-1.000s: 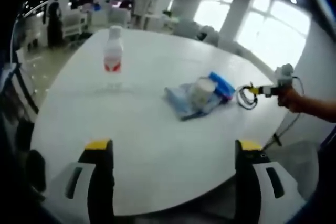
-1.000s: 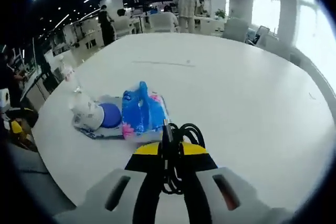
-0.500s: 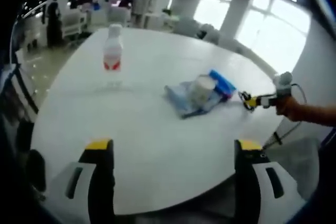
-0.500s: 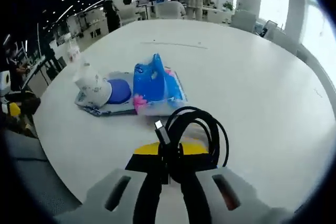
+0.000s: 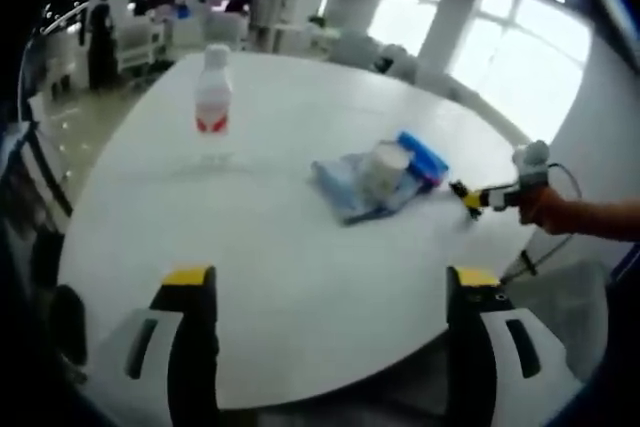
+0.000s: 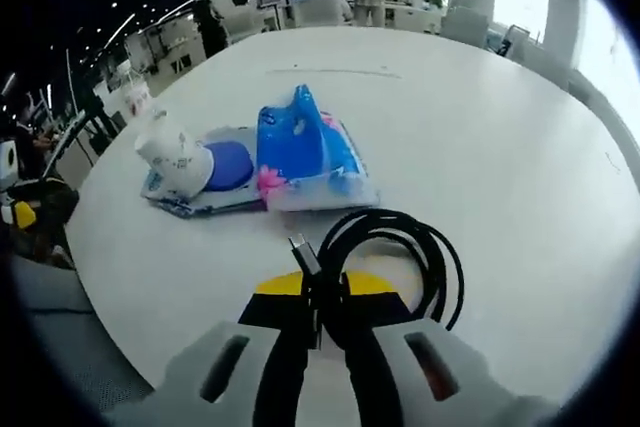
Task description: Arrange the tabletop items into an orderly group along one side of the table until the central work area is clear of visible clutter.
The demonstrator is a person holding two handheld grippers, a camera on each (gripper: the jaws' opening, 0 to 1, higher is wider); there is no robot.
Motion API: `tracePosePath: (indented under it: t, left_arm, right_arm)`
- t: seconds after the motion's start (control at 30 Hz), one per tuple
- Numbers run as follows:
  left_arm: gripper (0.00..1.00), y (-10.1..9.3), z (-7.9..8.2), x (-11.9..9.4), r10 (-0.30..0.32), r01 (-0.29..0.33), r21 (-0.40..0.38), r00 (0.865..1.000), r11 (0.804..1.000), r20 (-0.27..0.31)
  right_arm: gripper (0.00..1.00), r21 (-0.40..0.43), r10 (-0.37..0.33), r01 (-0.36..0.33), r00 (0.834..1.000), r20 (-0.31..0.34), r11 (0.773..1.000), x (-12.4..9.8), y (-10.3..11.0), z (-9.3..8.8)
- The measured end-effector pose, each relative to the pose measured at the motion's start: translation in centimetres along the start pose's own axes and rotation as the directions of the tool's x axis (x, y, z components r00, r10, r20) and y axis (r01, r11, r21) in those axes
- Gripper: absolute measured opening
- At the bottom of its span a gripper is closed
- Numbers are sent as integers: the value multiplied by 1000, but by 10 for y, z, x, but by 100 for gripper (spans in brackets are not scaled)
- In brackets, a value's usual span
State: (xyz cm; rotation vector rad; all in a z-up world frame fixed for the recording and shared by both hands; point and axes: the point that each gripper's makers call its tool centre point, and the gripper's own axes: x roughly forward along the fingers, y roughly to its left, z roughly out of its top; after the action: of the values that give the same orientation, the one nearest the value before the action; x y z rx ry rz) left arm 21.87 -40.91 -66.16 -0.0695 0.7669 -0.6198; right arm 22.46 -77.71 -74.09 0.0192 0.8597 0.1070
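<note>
The white worktop (image 6: pixel 520 147) carries a bottle (image 5: pixel 214 97) far off and a blue pack (image 6: pixel 310 152) beside a cup (image 6: pixel 175 157). The right claw (image 6: pixel 322 297) pinches a coiled cable (image 6: pixel 395 257) just beside the pack, while the left claw (image 5: pixel 330 282) waits wide and holds nothing. The step seems to be setting the cable against that group; next the claw should lower and release it.

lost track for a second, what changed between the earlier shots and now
The right tool, shut on the coiled black cable throughout, drew a little nearer the blue packet and paper cup. The left tool stayed open. The bottle and the pile did not move.
</note>
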Motion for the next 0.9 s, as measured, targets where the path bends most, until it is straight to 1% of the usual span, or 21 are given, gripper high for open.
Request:
tracePosePath:
  t: [0.1, 0.2, 0.33, 0.4, 0.47, 0.5, 0.9]
  left_arm:
    - [92, -1, -1, 1, -1, 1, 4, 1000, 1000, -6]
    - [92, -1, -1, 1, 0, 0, 8, 1000, 1000, -7]
    - [92, -1, -1, 1, 0, 0, 5, 1000, 1000, -4]
    - [92, -1, -1, 1, -2, 2, 4, 1000, 1000, -4]
    - [92, -1, 0, 1, -4, 4, 4, 1000, 1000, -2]
    - [92, -1, 0, 1, -4, 4, 5, 1000, 1000, -3]
    - [92, -1, 0, 1, -7, 7, 6, 1000, 1000, 3]
  right_arm:
    - [11, 6, 4, -4, 1000, -4, 1000, 1, 1, -1]
    - [12, 1, 11, -11, 1000, -25, 1000, 4, 3, -7]
    - [13, 15, 16, -16, 1000, -26, 1000, 3, 6, -8]
    - [14, 18, 17, -16, 1000, -24, 1000, 3, 7, -9]
    - [12, 22, 13, -13, 1000, -14, 1000, 1, 8, -8]
    - [12, 22, 7, -7, 1000, -4, 1000, 0, 7, -5]
    - [13, 54, -9, 7, 1000, 21, 999, -9, 1, 0]
